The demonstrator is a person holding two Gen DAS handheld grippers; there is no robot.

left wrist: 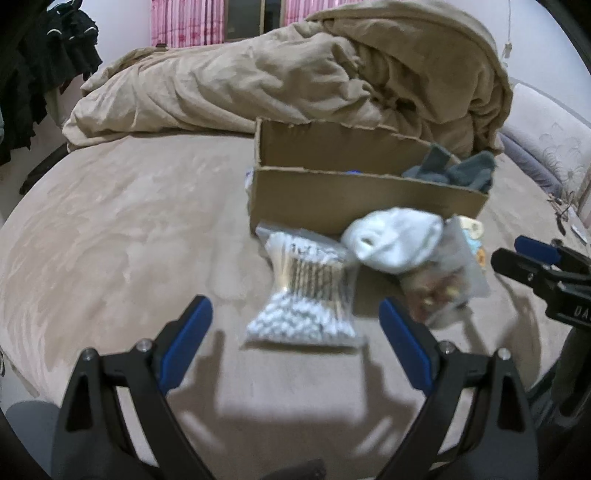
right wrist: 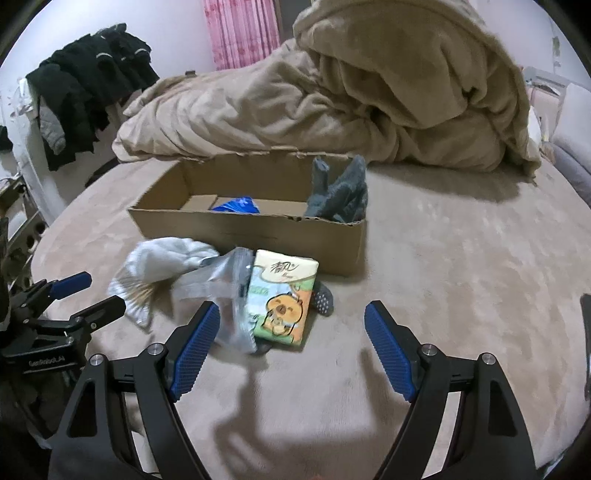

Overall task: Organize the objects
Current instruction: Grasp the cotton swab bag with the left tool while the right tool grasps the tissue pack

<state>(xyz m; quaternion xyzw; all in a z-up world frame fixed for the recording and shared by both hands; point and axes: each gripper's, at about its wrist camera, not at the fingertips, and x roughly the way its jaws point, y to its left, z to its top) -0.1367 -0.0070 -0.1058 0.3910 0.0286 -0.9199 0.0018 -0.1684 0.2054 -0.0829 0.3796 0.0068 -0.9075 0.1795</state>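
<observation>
A cardboard box [left wrist: 354, 199] stands on the bed; it also shows in the right wrist view [right wrist: 258, 229], holding a grey cloth [right wrist: 338, 195] and a blue item [right wrist: 236, 204]. In front of it lie a bag of cotton swabs [left wrist: 303, 295], a white sock [left wrist: 393, 236], a clear bag [left wrist: 443, 280] and a tissue pack [right wrist: 280, 295] over a dark spotted sock [right wrist: 322, 299]. My left gripper [left wrist: 295, 325] is open, just short of the swab bag. My right gripper [right wrist: 291, 325] is open, just short of the tissue pack; it also shows in the left wrist view [left wrist: 532, 258].
A crumpled beige duvet [left wrist: 295, 74] is piled behind the box. Dark clothes [right wrist: 92, 81] hang at the left. The beige bed surface [right wrist: 461, 258] stretches to the right of the box. Pink curtains [right wrist: 240, 29] are at the back.
</observation>
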